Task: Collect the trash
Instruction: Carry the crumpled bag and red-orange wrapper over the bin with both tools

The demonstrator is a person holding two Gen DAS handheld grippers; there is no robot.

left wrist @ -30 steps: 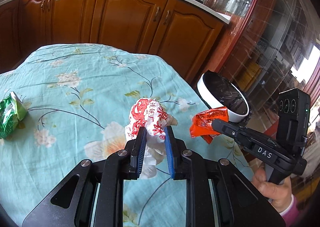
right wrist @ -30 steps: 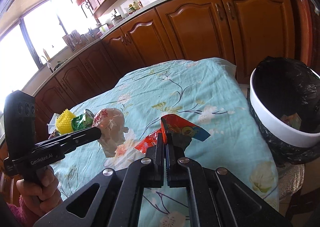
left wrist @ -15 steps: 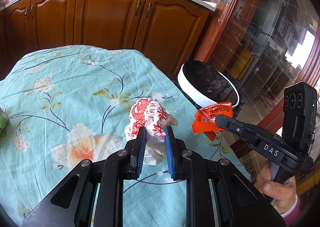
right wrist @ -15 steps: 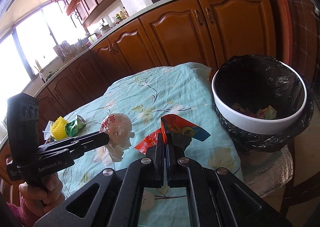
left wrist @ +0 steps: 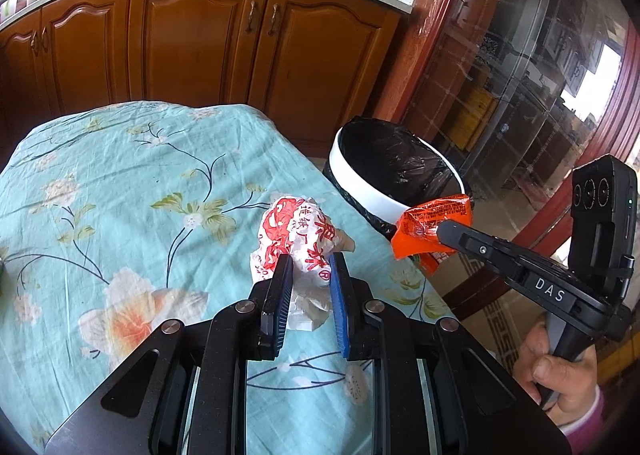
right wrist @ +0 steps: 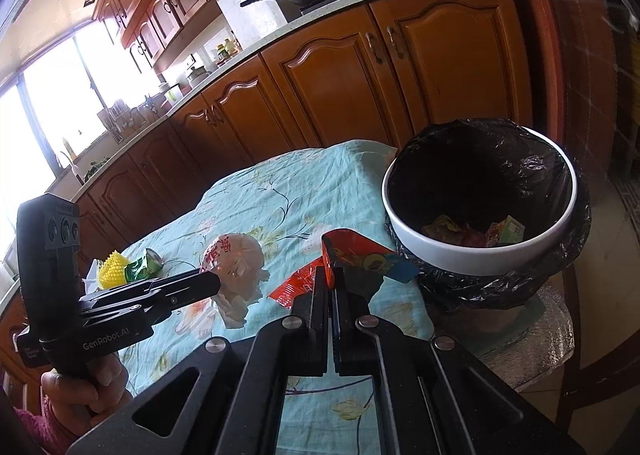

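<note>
My left gripper (left wrist: 309, 259) is shut on a crumpled white wrapper with red print (left wrist: 298, 233), held above the floral tablecloth (left wrist: 120, 191). The same wrapper (right wrist: 236, 259) shows at the tip of that gripper in the right wrist view. My right gripper (right wrist: 331, 275) is shut on a red snack wrapper (right wrist: 352, 259), near the table's right edge. In the left wrist view that red wrapper (left wrist: 434, 221) hangs just in front of the bin. The white bin with a black liner (right wrist: 480, 255) stands beside the table and holds several wrappers.
A green packet (right wrist: 140, 269) and a yellow spiky item (right wrist: 112, 275) lie on the table's far left. Wooden kitchen cabinets (left wrist: 192, 43) run behind the table. A glass-fronted cabinet (left wrist: 520, 75) stands to the right. A hand (left wrist: 560, 371) grips the right tool.
Both grippers have carried their wrappers toward the bin, which now sits closer and larger in both views. The green packet has slid out of the left wrist view.
</note>
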